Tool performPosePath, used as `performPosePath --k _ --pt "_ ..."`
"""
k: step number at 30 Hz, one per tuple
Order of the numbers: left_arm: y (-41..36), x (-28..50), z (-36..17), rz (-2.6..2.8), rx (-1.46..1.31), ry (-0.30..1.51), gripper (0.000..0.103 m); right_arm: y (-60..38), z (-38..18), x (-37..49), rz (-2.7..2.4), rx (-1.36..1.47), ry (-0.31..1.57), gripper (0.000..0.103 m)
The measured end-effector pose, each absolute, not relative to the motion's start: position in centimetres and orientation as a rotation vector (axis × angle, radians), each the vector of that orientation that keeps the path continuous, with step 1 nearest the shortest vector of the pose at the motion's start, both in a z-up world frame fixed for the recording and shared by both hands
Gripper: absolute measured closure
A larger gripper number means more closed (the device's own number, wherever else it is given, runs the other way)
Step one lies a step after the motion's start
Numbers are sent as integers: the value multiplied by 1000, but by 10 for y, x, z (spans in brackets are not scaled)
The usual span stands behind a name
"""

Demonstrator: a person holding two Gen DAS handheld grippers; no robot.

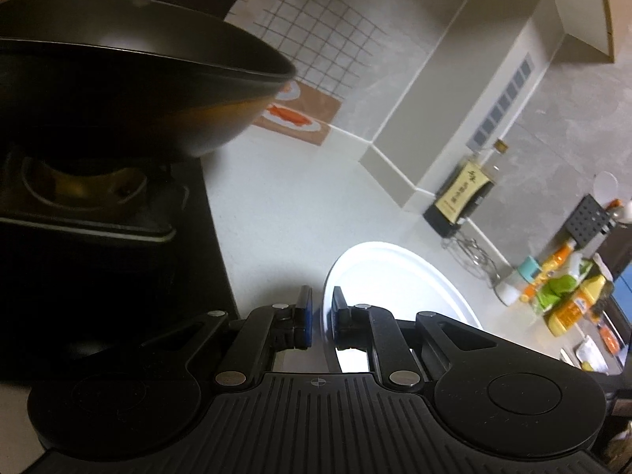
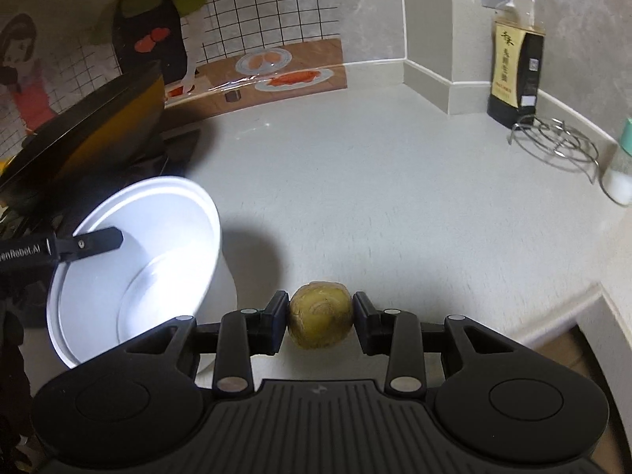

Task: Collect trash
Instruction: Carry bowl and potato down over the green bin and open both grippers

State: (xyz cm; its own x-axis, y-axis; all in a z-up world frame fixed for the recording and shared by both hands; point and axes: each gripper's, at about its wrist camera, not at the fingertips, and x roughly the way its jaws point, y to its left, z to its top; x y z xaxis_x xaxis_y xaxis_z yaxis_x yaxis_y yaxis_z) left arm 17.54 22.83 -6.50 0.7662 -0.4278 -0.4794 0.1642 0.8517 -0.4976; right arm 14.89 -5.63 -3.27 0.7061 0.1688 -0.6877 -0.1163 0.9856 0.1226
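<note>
The right gripper clamps a yellowish-brown trash lump above the countertop, while the left gripper pinches the tilted white bucket's rim just beside it.

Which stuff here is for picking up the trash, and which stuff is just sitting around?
For the job:
- white bucket, held by left gripper
- yellowish round scrap, held by right gripper

Just sitting around:
- wok
- sauce bottle
- wire rack
</note>
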Motion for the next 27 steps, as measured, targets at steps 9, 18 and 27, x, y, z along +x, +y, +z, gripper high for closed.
performPosePath --k 9,18,27 --pt "160 136 -62 -476 -354 698 91 -120 -71 75 22 171 830 68" --pt "66 121 -105 -624 -184 849 91 -198 -145 -5 -217 314 911 68" --pt "-21 123 -205 -691 67 982 91 -248 -211 -56 -419 431 945 68"
